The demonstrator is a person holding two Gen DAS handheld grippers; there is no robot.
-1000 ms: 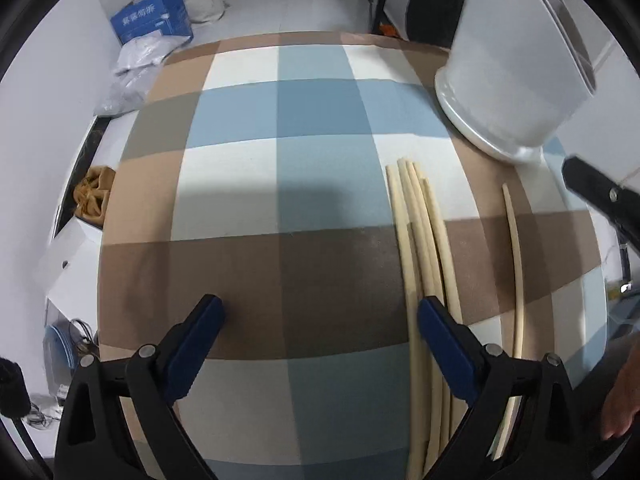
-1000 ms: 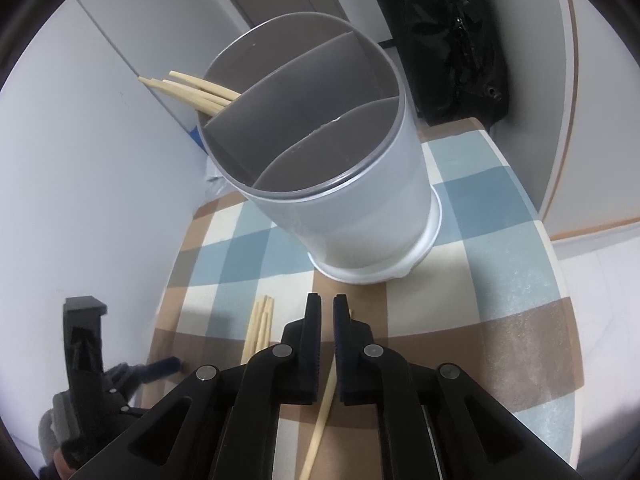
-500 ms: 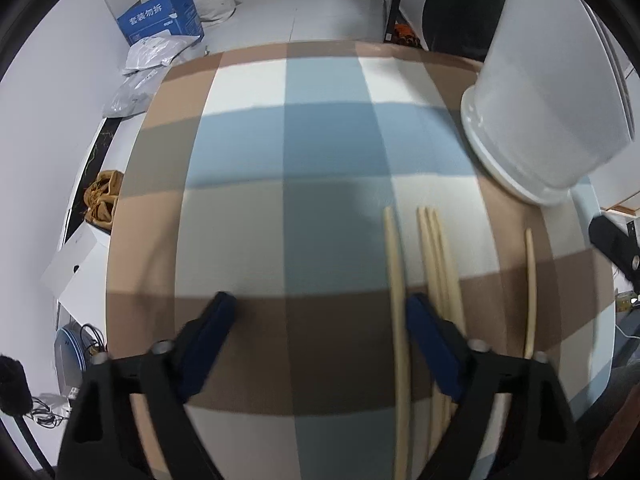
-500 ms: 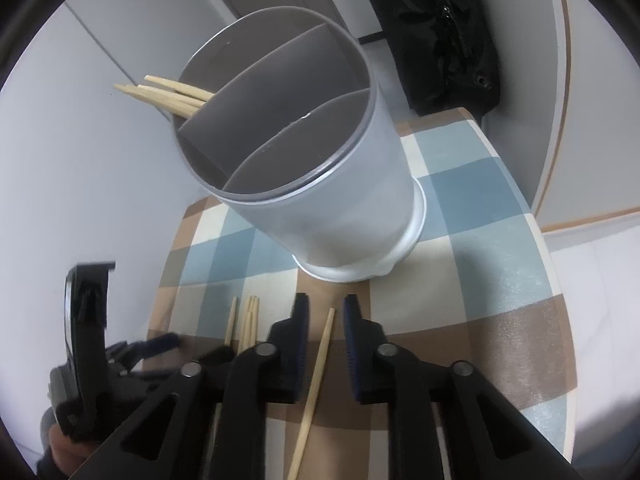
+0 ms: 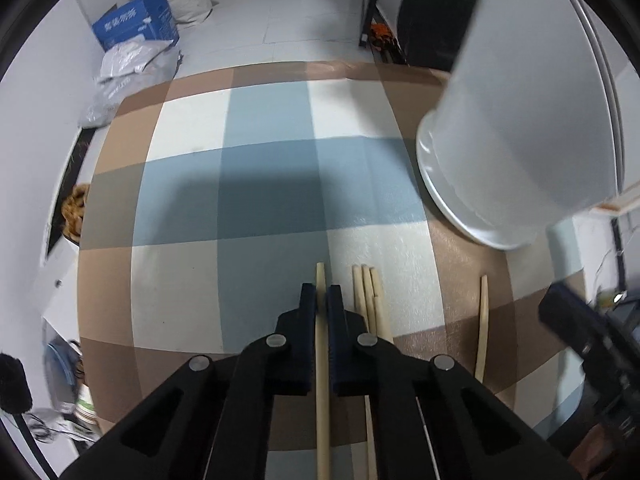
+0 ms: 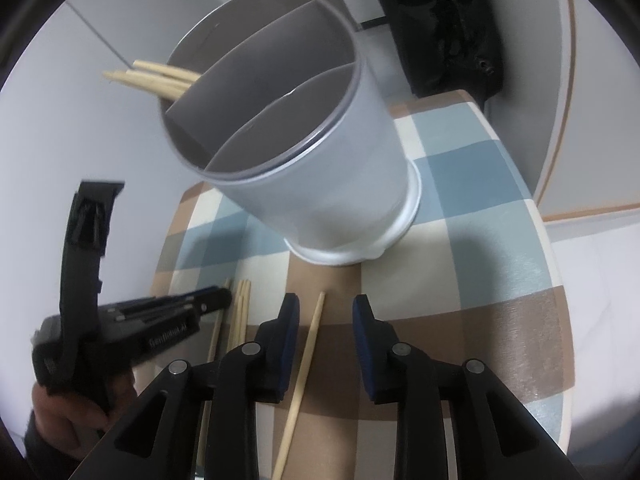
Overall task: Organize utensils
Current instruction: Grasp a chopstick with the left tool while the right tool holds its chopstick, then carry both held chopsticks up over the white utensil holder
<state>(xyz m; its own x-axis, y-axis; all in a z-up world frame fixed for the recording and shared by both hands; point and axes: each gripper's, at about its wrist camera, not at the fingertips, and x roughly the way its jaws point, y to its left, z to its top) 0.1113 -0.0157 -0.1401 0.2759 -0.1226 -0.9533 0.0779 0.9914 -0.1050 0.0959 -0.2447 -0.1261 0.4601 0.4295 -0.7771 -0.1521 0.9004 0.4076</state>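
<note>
The checked desk (image 5: 260,184) lies bare ahead and to the left of the left tongs (image 5: 321,300), giving free passage there. To the right, three loose chopsticks (image 5: 366,292) lie just beside them, and the tall utensil holder (image 5: 520,140) blocks the far right corner.

We see a grey round holder (image 6: 320,160) with three compartments upright near the table's far edge, pale chopsticks (image 6: 152,78) leaning from its far-left compartment. Five more lie flat: one (image 5: 322,360), three bunched (image 5: 370,304), one apart (image 6: 306,364).
</note>
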